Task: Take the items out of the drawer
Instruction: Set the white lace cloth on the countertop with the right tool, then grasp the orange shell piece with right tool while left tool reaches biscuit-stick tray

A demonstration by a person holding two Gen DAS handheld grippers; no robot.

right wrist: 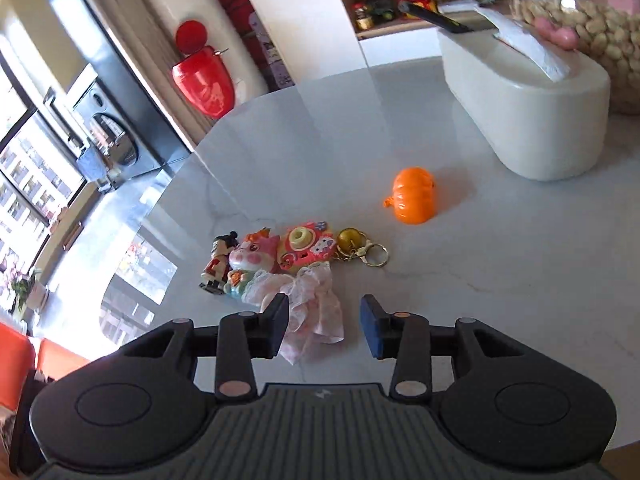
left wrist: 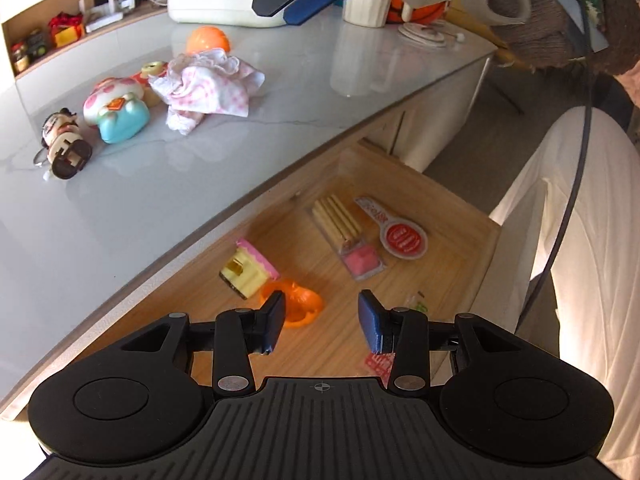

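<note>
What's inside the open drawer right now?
The drawer holds a cake-slice toy, an orange toy, a wafer pack and a red-labelled packet. The left tongs hide the near end.

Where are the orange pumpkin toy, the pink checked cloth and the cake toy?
Orange plastic pumpkin toy (right wrist: pixel 412 195), right wrist view, middle of its ribbed body.
Pink checked frilly cloth (left wrist: pixel 208 86), left wrist view, centre of the crumpled fabric.
Yellow-and-pink cake slice toy (left wrist: pixel 248 270), left wrist view, its yellow side.
</note>
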